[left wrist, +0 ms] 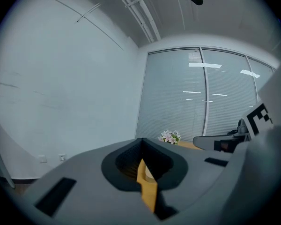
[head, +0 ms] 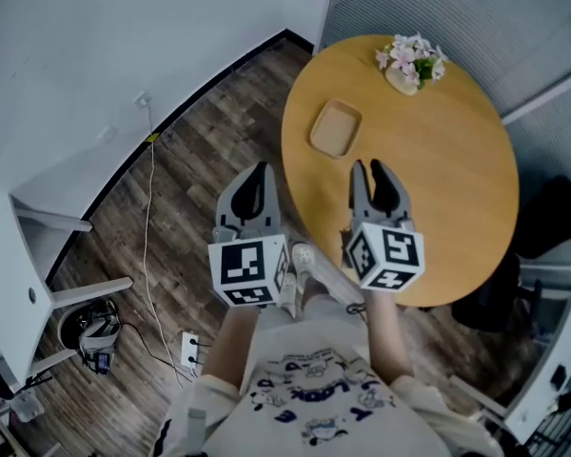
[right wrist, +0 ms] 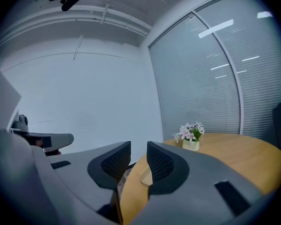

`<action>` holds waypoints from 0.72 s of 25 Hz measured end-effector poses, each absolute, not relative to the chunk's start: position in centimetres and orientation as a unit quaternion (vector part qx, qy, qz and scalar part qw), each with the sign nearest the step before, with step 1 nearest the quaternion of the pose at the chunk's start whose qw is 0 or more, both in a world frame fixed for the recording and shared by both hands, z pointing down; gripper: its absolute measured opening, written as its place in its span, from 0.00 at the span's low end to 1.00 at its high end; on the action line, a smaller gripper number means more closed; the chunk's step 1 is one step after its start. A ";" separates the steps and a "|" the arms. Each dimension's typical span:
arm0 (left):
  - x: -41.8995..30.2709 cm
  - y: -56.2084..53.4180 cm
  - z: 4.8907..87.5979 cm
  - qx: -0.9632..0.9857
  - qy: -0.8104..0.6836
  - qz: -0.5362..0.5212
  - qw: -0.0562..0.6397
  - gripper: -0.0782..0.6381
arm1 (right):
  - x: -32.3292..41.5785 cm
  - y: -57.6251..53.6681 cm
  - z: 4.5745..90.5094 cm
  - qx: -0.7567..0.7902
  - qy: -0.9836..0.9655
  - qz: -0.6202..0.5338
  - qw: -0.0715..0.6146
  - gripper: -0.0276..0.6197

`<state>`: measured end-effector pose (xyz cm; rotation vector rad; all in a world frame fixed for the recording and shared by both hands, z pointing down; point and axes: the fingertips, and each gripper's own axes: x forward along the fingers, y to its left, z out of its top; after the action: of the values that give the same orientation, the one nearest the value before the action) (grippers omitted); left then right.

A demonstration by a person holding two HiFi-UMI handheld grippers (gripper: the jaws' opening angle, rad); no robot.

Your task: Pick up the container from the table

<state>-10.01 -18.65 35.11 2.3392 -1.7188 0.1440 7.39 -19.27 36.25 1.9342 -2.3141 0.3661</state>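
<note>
**Operator:** Status on the pick?

**Inspector:** Not started, by my reading. The container, a shallow tan tray with rounded corners, lies flat on the round wooden table. It is on the side nearer the wall, well apart from both of your tools. Nothing touches it.

**Operator:** And the grippers?

**Inspector:** Your right gripper is over the near part of the table top, pointed roughly toward the container. Its jaws stand apart with a clear gap. The right gripper view shows only the table edge and the container far beyond that gap, so it is empty. Your left gripper is off the table's edge, over the plank floor. Its jaw tips meet, and its own view shows nothing clamped between them.

**Operator:** Anything in the way?

**Inspector:** The small pot of flowers stands at the far side, well clear of the container. The rest of the top is bare.

**Operator:** What is left?

**Inspector:** All of it, as far as I can judge: the reach, the grip and the lift. The tray is low and thin-walled, so you will likely need one jaw over a rim and one outside it. Your right gripper is the better placed for that.
</note>
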 end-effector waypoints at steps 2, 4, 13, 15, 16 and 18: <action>-9.8 -20.0 35.5 0.797 -0.589 0.052 0.121 0.11 | 7.6 -20.7 36.6 0.633 -0.762 0.125 0.056 0.18; -9.6 -21.4 35.9 0.796 -0.590 0.054 0.124 0.11 | 7.9 -22.3 37.1 0.633 -0.761 0.128 0.059 0.19; -8.1 -26.9 38.7 0.790 -0.591 0.076 0.147 0.11 | 9.8 -28.2 40.5 0.634 -0.753 0.158 0.083 0.21; -7.7 -28.0 39.7 0.788 -0.591 0.083 0.153 0.11 | 10.4 -29.2 41.6 0.634 -0.750 0.167 0.090 0.21; -7.5 -28.4 40.2 0.787 -0.590 0.087 0.157 0.11 | 10.7 -29.6 42.2 0.634 -0.748 0.172 0.094 0.21; -7.2 -29.2 41.1 0.784 -0.590 0.094 0.166 0.11 | 11.1 -30.4 43.3 0.634 -0.745 0.181 0.101 0.22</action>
<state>-7.17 -29.19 41.14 2.2338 -1.6808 0.2675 11.11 -30.42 43.28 1.8745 -2.2008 0.5358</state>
